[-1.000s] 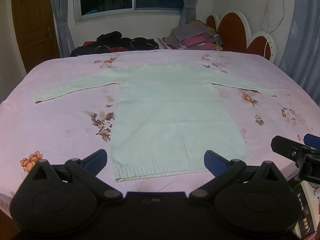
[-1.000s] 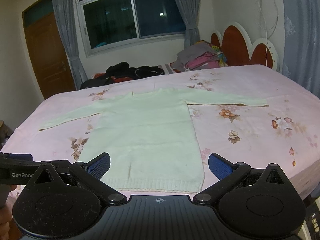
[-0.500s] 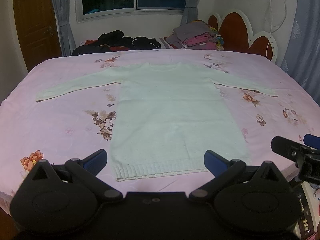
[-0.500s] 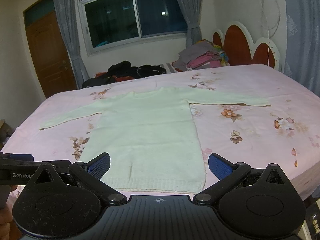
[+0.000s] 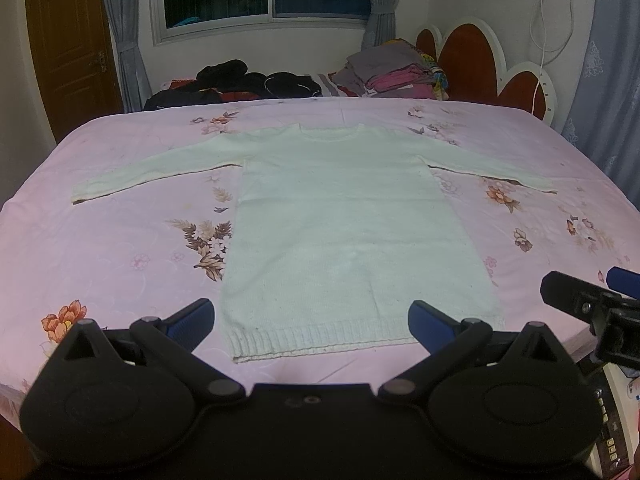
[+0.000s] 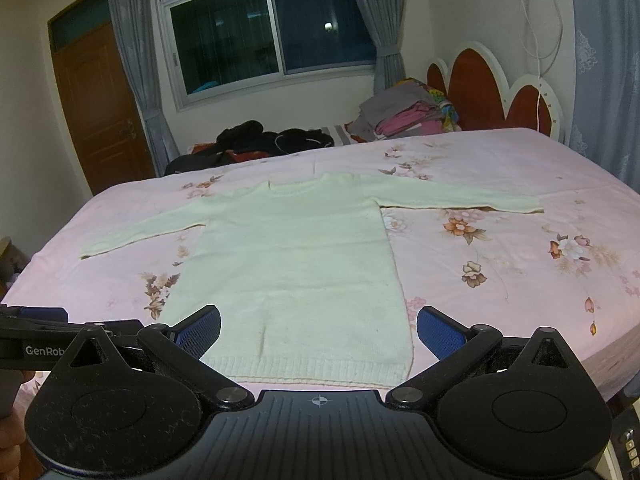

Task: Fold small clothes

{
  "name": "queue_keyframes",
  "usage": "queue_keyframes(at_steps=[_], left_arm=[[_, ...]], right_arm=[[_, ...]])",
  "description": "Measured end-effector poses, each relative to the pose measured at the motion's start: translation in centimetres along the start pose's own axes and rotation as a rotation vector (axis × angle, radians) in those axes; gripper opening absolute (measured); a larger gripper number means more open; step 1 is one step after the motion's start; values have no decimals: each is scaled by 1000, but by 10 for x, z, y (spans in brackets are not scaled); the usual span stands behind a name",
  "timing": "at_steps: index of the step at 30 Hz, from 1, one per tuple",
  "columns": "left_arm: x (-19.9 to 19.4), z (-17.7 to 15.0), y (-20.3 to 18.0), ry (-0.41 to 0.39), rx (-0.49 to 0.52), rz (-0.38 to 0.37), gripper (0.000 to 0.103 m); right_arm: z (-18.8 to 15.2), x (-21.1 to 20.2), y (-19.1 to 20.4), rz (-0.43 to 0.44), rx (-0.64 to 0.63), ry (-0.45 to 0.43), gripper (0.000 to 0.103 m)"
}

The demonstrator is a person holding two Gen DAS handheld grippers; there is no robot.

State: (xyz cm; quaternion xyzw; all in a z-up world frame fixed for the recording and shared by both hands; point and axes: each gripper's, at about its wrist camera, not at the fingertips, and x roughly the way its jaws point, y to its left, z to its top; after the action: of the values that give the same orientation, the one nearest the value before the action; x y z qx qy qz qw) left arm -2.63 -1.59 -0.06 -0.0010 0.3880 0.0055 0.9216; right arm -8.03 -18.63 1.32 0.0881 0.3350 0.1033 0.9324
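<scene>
A pale cream knit sweater (image 5: 344,220) lies flat, face up on the pink floral bed (image 5: 120,248), sleeves spread to both sides, ribbed hem nearest me. It also shows in the right wrist view (image 6: 296,256). My left gripper (image 5: 310,320) is open and empty, hovering just before the hem. My right gripper (image 6: 318,328) is open and empty, also just before the hem, toward its right corner. The right gripper's side shows at the right edge of the left wrist view (image 5: 592,304); the left gripper's side shows at the left edge of the right wrist view (image 6: 48,332).
A stack of folded clothes (image 5: 396,72) and a heap of dark clothes (image 5: 240,84) lie at the far edge of the bed. A red and white headboard (image 5: 480,56) stands at the right. A wooden door (image 6: 100,108) and a window (image 6: 272,28) lie beyond.
Both grippers have risen and tilted a little, so the sweater sits slightly lower in view. Both stay open. The sweater has not moved.
</scene>
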Motion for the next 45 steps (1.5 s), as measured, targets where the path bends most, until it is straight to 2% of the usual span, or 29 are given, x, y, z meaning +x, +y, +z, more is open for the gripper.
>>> queue_keyframes(at_steps=[25,37,45], left_arm=[[9,7,3,10,-6,10,103],[34,23,1,20,-10,26,103],[69,46,2,17,-26,45,103]], right_arm=[[2,13,-7,-7,7,8,103],[14,34,-22,-37,14,6,103],[30,63,-54,-102,29,-4,103]])
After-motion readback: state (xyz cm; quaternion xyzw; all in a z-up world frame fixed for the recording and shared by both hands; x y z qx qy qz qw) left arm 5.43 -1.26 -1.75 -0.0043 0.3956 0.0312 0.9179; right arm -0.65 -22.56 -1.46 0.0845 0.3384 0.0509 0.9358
